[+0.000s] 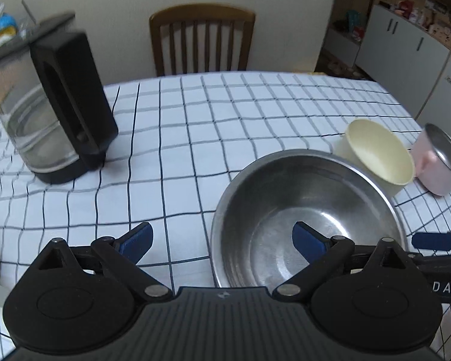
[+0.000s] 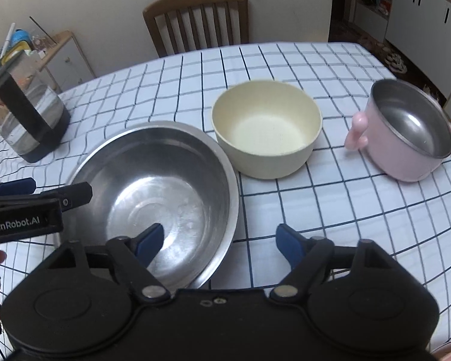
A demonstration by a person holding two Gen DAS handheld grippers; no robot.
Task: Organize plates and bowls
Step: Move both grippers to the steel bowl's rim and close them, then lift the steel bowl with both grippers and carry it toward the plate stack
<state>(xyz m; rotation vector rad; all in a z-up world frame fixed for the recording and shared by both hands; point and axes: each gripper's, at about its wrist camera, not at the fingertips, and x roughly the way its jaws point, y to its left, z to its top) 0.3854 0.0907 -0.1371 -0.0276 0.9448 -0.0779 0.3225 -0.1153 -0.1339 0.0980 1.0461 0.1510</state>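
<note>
Both grippers are matte black plastic. The left gripper [image 1: 222, 242] has a ribbed body, two round discs, triangular cut-outs and silver pivot pins behind the jaws; its fingers [image 1: 138, 239] carry blue pads. The right gripper [image 2: 219, 242] matches. White lettering reads "GenRobot.AI".

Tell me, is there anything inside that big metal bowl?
The big metal bowl holds no food or dishes; its shiny bottom shows bare. One blue finger of each open gripper, left and right, hangs over it. The near rim is hidden behind the grippers.
</note>
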